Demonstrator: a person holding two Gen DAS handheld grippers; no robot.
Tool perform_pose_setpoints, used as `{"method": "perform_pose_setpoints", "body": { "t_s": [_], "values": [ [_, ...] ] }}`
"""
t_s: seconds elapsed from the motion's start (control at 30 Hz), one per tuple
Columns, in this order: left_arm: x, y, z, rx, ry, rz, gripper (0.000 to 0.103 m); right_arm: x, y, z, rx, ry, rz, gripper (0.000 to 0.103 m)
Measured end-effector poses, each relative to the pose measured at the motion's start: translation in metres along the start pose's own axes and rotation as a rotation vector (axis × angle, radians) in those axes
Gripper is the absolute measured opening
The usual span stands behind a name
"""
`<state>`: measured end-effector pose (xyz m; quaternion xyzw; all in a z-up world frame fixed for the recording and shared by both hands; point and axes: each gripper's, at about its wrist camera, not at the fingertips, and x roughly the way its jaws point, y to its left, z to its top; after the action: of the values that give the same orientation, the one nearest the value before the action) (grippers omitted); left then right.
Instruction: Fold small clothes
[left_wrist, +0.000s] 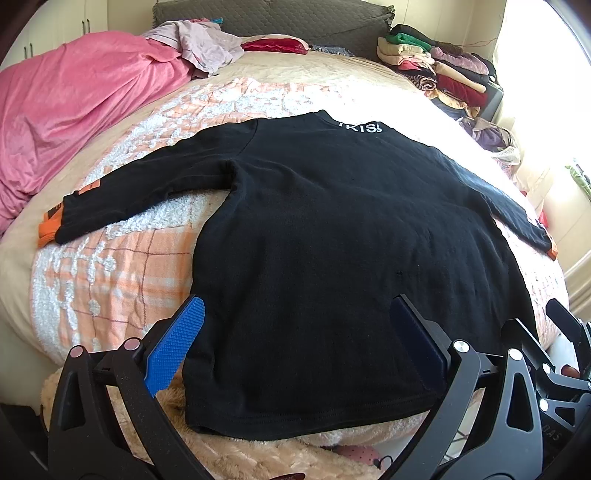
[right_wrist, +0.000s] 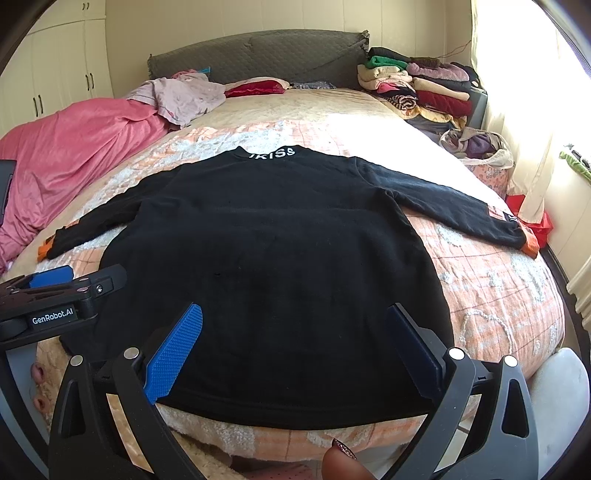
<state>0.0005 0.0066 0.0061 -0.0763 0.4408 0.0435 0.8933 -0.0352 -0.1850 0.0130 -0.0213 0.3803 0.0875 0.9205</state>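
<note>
Black-framed left claw (left_wrist: 295, 343) and right claw (right_wrist: 293, 347), blue textured pads, silver rivets (white "GenRobot.AI" label)

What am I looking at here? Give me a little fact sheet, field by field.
garment: black long-sleeved top with orange cuffs, spread flat, sleeves out
surface: peach checked bedspread
left gripper: open, over the hem
right gripper: open, over the hem
back right: stack of folded clothes
left side: pink crumpled duvet
</note>
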Motion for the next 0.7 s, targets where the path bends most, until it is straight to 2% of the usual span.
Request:
{"method": "perform_pose_setpoints", "body": {
  "t_s": [0.7],
  "values": [
    [-0.0021, -0.0015, -0.0016, 0.005, -0.004, 0.004, 0.095, 0.0017, 0.0003, 0.0019, -0.002, 0.005, 0.008, 0.099]
  ]
}}
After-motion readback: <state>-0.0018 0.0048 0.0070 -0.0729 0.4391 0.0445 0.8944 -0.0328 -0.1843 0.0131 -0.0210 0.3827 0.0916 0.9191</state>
